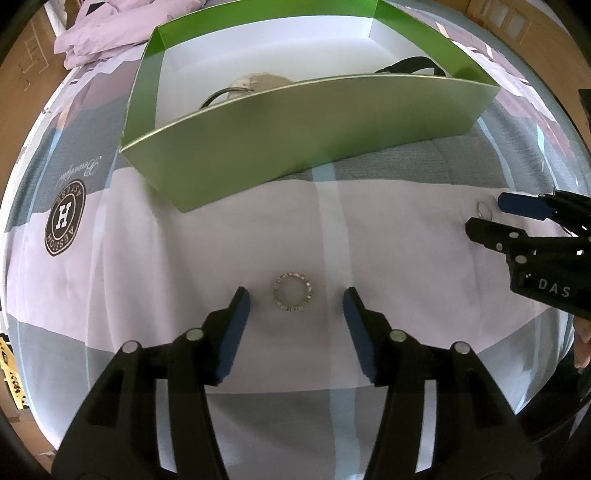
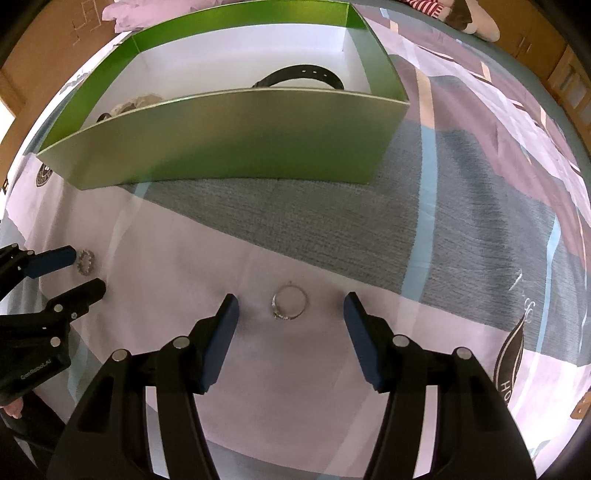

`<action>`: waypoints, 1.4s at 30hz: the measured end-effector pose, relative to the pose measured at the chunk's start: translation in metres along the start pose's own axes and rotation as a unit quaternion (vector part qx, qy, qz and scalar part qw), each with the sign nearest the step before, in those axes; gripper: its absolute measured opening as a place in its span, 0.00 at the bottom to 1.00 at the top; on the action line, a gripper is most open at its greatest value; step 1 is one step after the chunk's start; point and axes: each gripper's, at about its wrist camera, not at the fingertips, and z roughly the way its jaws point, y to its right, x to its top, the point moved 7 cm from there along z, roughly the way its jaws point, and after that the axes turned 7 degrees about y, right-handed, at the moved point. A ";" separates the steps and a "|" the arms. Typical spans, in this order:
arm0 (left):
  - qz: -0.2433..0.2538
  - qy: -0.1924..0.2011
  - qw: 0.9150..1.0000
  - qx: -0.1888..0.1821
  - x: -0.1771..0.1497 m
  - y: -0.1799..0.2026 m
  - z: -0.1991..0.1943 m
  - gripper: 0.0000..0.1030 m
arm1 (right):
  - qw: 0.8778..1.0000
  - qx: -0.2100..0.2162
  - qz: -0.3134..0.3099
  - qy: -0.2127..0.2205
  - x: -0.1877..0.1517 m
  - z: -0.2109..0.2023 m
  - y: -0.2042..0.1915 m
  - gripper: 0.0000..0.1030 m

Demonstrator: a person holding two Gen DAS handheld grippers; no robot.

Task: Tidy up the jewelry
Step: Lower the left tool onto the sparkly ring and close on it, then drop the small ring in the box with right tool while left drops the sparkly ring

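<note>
Bedding covers the whole working surface: a bed sheet (image 1: 155, 280) printed in pale lilac, grey and light-blue blocks, with a round dark badge (image 1: 65, 218) bearing an "H" at far left in the left wrist view. Rumpled lilac fabric (image 1: 99, 33) is heaped at the far left edge of the bed, and brown wooden panelling shows at the corners beyond it.

One container stands on the sheet, a green cardboard box (image 1: 295, 136) with a white inside and no lid. Its near wall hides much of the floor. Inside at the left lies a pale, lumpy item (image 1: 258, 84) with a dark cord beside it; what it is cannot be told. Inside at the right curves one black strap (image 2: 306, 75) with punched holes.

Two rings lie on the lilac part of the sheet in front of the box, well apart from each other. The left gripper (image 1: 295, 295) is spread wide, and a studded ring (image 1: 293, 293) lies flat between its blue-padded fingers, touching neither. The right gripper (image 2: 290, 302) is likewise spread wide, with a thin ring (image 2: 290, 303) carrying a small setting between its fingers, also untouched. Each gripper appears at the edge of the other's view, with its ring near the tips. A bit of a hand shows behind each gripper.
</note>
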 end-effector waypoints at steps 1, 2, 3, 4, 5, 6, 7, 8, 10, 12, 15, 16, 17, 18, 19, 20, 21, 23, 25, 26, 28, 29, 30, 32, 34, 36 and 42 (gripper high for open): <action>0.001 0.000 1.000 0.001 0.000 0.000 0.000 0.52 | 1.000 0.000 -0.001 0.000 -0.001 0.000 0.000 0.58; 0.002 0.000 1.000 0.002 0.000 0.000 0.000 0.51 | 1.000 -0.001 -0.001 0.000 -0.001 0.000 0.001 0.58; 0.003 0.001 1.000 0.002 0.000 0.001 0.000 0.51 | 1.000 -0.001 -0.002 0.000 -0.001 0.000 0.001 0.58; 0.004 0.001 1.000 0.001 0.000 0.001 0.000 0.49 | 1.000 -0.001 -0.002 0.000 -0.001 0.000 0.001 0.58; 0.004 0.001 1.000 0.000 0.000 0.002 -0.001 0.45 | 1.000 -0.001 -0.002 0.001 -0.002 0.000 0.001 0.58; 0.004 0.002 1.000 -0.003 -0.001 0.002 -0.001 0.42 | 1.000 -0.001 -0.002 0.001 -0.002 0.000 0.001 0.58; 0.004 0.002 1.000 -0.005 -0.001 0.002 -0.001 0.39 | 1.000 -0.002 -0.002 0.002 -0.002 0.000 0.001 0.57; 0.003 0.003 1.000 -0.005 -0.001 0.001 0.000 0.37 | 1.000 -0.001 -0.001 0.003 -0.003 0.000 0.001 0.44; 0.004 0.003 1.000 -0.005 0.000 -0.001 0.002 0.34 | 1.000 0.002 -0.003 0.004 -0.003 -0.002 -0.001 0.32; 0.000 0.005 1.000 -0.004 0.002 -0.002 0.001 0.25 | 1.000 0.011 -0.005 0.004 -0.003 -0.004 -0.003 0.18; -0.012 0.006 1.000 -0.005 0.004 -0.008 -0.001 0.20 | 1.000 0.019 -0.004 0.007 -0.002 -0.007 -0.004 0.18; -0.013 0.007 1.000 -0.003 0.004 -0.009 -0.002 0.20 | 1.000 0.022 -0.002 0.010 -0.001 -0.009 -0.004 0.18; -0.013 0.008 1.000 -0.001 0.005 -0.011 -0.003 0.20 | 1.000 0.023 0.000 0.012 0.000 -0.011 -0.003 0.18; -0.015 0.013 1.000 0.002 0.007 -0.012 -0.004 0.20 | 1.000 0.023 0.003 0.016 0.001 -0.013 -0.001 0.18; -0.016 0.017 1.000 0.002 0.009 -0.013 -0.007 0.20 | 1.000 0.023 0.005 0.019 0.002 -0.015 0.000 0.18; -0.017 0.020 1.000 0.002 0.010 -0.014 -0.009 0.20 | 0.999 0.022 0.008 0.025 0.004 -0.018 0.002 0.18; -0.018 0.025 1.000 0.002 0.012 -0.015 -0.012 0.20 | 0.999 0.020 0.008 0.028 0.005 -0.020 0.003 0.18; -0.021 0.033 0.999 -0.001 0.015 -0.017 -0.018 0.20 | 0.999 0.015 0.005 0.031 0.006 -0.023 0.005 0.18; -0.028 0.039 0.999 -0.003 0.018 -0.022 -0.025 0.20 | 0.999 0.013 0.004 0.031 0.006 -0.023 0.005 0.18; -0.030 0.042 0.999 -0.003 0.021 -0.023 -0.026 0.20 | 0.999 0.014 0.004 0.031 0.005 -0.023 0.004 0.18; -0.035 0.049 0.998 -0.004 0.023 -0.027 -0.032 0.20 | 0.999 0.017 0.004 0.034 0.010 -0.026 0.007 0.18; -0.037 0.054 0.998 -0.005 0.024 -0.025 -0.035 0.20 | 0.999 0.019 0.005 0.038 0.012 -0.029 0.006 0.18; -0.038 0.061 0.997 -0.005 0.026 -0.025 -0.040 0.20 | 0.999 0.021 0.005 0.042 0.011 -0.031 0.005 0.18; -0.038 0.080 0.996 -0.003 0.028 -0.025 -0.050 0.19 | 0.998 0.026 0.008 0.057 0.012 -0.042 0.004 0.18; -0.034 0.105 0.994 0.003 0.030 -0.024 -0.063 0.20 | 0.996 0.032 0.011 0.078 0.017 -0.051 0.004 0.18; -0.026 0.130 0.991 0.012 0.033 -0.021 -0.074 0.20 | 0.995 0.039 0.008 0.092 0.020 -0.057 0.003 0.18; -0.013 0.195 0.980 0.037 0.049 -0.020 -0.101 0.20 | 0.991 0.047 0.009 0.122 0.030 -0.071 -0.001 0.18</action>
